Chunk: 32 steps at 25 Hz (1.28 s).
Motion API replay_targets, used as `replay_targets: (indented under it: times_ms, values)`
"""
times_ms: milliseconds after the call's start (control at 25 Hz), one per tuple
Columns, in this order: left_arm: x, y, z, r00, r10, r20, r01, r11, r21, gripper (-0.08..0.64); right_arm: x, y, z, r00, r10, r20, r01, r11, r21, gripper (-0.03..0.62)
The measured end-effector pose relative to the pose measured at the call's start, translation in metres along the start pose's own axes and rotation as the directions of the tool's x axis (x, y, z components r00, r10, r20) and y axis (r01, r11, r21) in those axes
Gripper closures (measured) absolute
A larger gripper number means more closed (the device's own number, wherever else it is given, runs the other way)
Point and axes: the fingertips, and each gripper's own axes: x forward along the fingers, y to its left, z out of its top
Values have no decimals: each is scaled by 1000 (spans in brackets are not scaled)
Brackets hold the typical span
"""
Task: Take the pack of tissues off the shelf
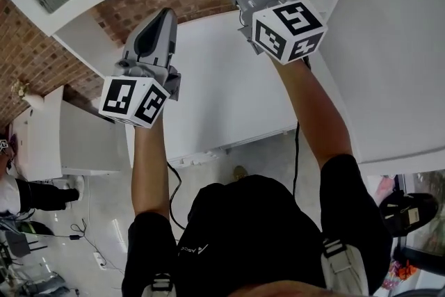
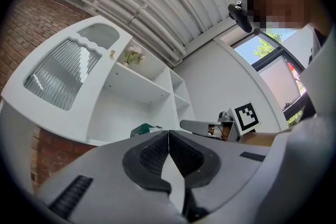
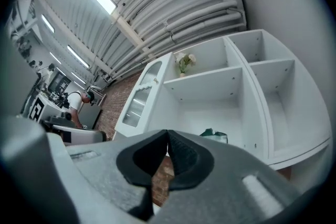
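Barely started: pack of tissues (image 3: 215, 136) sitting untouched on the lowest board of the shelf (image 3: 205, 81), left gripper (image 2: 168, 138) and right gripper (image 3: 167, 138) short of the shelf, jaws pressed together, empty; reach, grab and pull-out all left.

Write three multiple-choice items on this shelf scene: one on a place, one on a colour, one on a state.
1. The pack of tissues lies: A) in the shelf compartment below the flowers; B) beside the flowers; C) in a gripper.
2. The pack is: A) red; B) yellow; C) green and white.
3. The right gripper is: A) wide open; B) shut, empty; C) shut on the pack.
Key: A, it sits under the flowers' board; C, its wrap shows green and white; B, the pads meet with nothing between.
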Motion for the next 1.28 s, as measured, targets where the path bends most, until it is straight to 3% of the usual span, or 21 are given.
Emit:
replay_targets:
  times_ms: [160,320,520,760,1000,1280]
  values:
    - [19,14,-7,1000,-10,1,10,1000,16,560,26,-23,2,999,-43,-16,43,999,-10,562]
    - [31,24,-8,999,-37,9,37,999,9,560,48,-36,1,995,-95,-43,94,995,-29,492]
    - [36,34,-8,997,-78,8,78,997,-6,560,72,-54,-6,980,-181,-88,179,983,-35,336]
    - [39,46,-9,992,-126,21,126,992,-21,560,98,-83,-26,939,-286,-193,281,958,-55,178]
    - [42,59,-15,987,-160,27,161,986,-40,560,124,-101,-45,908,-296,-296,294,954,-51,117]
    - [43,71,-19,983,-179,29,180,983,-45,560,144,-131,-69,848,-330,-415,358,934,-11,100]
